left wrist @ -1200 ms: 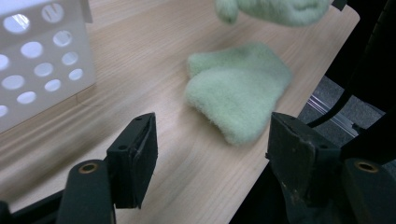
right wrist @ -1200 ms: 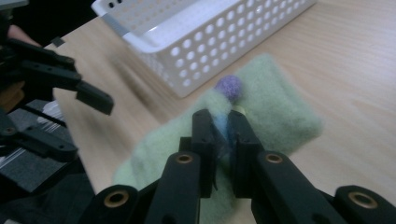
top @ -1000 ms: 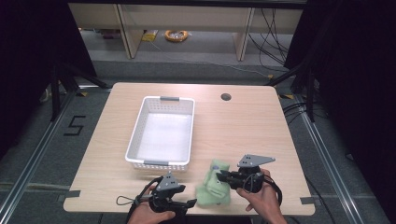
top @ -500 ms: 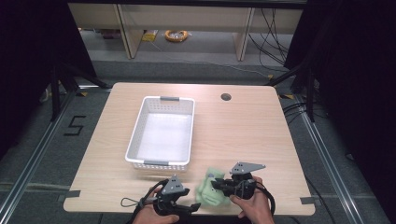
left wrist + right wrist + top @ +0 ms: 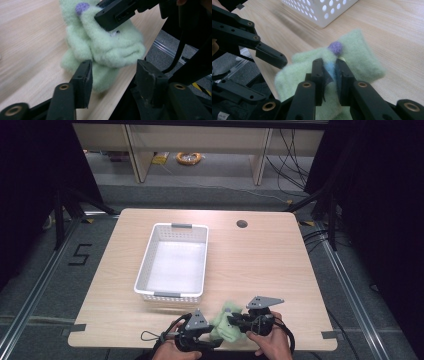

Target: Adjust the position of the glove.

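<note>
High view: A pale green fleece cloth (image 5: pixel 226 324) was seen lying bunched at the near edge of the bench (image 5: pixel 260 265), between the left gripper (image 5: pixel 209 340) and the right gripper (image 5: pixel 234 321). A white perforated basket (image 5: pixel 173 261) stood empty farther back, well apart from the cloth.

Left gripper view: The fingers (image 5: pixel 83 81) were seen about half open, having just been closing, with the lower fold of the cloth (image 5: pixel 105 47) between them; the pads were not yet pressed on it. The cloth's near corner hung at the bench edge. The right gripper's finger (image 5: pixel 117 13) was seen laid on the upper fold, beside a purple pom-pom (image 5: pixel 82 8).

Right gripper view: The fingers (image 5: pixel 318 75) were nearly closed and a raised fold of the cloth (image 5: pixel 359 53) was pinched between them, just below the pom-pom (image 5: pixel 336 47). Their gap had just been widening slightly. The left gripper's finger (image 5: pixel 272 58) was seen at the cloth's far corner.

Progress, as judged: the cloth had been gripped by one gripper only; the second grip was unfinished, and any folding or transfer to the basket (image 5: pixel 322 10) remained to be done.
</note>
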`<act>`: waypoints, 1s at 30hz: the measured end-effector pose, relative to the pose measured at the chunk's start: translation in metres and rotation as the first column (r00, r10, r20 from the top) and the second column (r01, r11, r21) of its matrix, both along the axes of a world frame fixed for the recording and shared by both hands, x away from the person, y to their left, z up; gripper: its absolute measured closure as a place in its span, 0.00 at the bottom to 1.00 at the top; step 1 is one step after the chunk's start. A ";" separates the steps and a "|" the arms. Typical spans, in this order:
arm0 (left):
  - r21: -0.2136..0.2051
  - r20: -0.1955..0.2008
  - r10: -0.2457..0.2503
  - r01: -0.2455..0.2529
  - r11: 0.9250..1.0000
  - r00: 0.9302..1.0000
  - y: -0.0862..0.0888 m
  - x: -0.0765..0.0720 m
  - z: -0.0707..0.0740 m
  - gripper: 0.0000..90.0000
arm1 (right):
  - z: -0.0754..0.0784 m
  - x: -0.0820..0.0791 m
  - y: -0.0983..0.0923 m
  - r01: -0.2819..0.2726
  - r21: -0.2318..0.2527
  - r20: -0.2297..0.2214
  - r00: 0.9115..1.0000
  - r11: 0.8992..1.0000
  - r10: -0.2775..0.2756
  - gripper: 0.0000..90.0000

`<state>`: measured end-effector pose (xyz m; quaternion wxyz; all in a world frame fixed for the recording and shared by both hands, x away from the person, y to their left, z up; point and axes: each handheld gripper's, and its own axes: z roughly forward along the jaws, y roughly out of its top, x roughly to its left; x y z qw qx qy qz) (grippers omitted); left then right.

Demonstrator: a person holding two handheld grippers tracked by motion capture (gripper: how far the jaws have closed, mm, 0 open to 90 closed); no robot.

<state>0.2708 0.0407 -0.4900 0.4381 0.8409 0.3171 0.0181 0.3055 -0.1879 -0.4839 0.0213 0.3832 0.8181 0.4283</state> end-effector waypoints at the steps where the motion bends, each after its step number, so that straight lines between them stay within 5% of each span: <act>1: 0.013 0.018 -0.021 0.021 1.000 1.000 -0.002 0.003 0.000 0.60 | 0.000 0.000 -0.001 0.002 -0.011 0.002 1.000 1.000 -0.002 0.88; 7: 0.034 0.033 -0.014 0.013 0.999 0.999 -0.005 0.007 -0.001 0.78 | 0.001 -0.002 0.001 0.001 -0.005 -0.020 1.000 1.000 -0.001 0.88; 8: 0.044 0.045 -0.021 0.019 0.999 0.999 -0.004 0.009 -0.001 0.82 | 0.000 0.000 0.000 -0.008 -0.021 0.011 1.000 1.000 0.008 0.89; 11: 0.027 0.024 -0.012 0.011 1.000 1.000 -0.003 0.010 0.000 0.90 | 0.000 0.001 -0.001 -0.014 -0.006 -0.002 1.000 1.000 0.014 0.89; 16: -0.001 0.029 -0.018 0.018 1.000 0.999 0.001 0.012 0.009 0.92 | 0.007 -0.005 0.000 -0.021 -0.008 -0.027 0.999 1.000 0.021 0.90; 17: 0.004 0.045 -0.038 0.038 0.999 0.998 0.003 0.014 0.012 0.92 | 0.007 -0.004 -0.002 -0.029 -0.014 0.002 1.000 0.999 0.029 0.90; 23: 0.013 0.078 -0.046 0.045 0.999 0.996 0.007 0.017 0.020 0.93 | 0.016 -0.013 -0.004 -0.039 -0.017 0.016 0.999 0.999 0.039 0.91; 27: 0.019 0.061 -0.035 0.034 0.999 0.997 0.008 0.025 0.016 0.93 | 0.014 -0.022 -0.002 -0.032 -0.009 -0.017 0.999 0.999 0.031 0.90; 30: 0.008 0.043 -0.023 0.022 1.000 0.999 0.008 0.028 0.014 0.93 | 0.010 -0.024 -0.002 -0.027 -0.012 0.001 1.000 1.000 0.027 0.90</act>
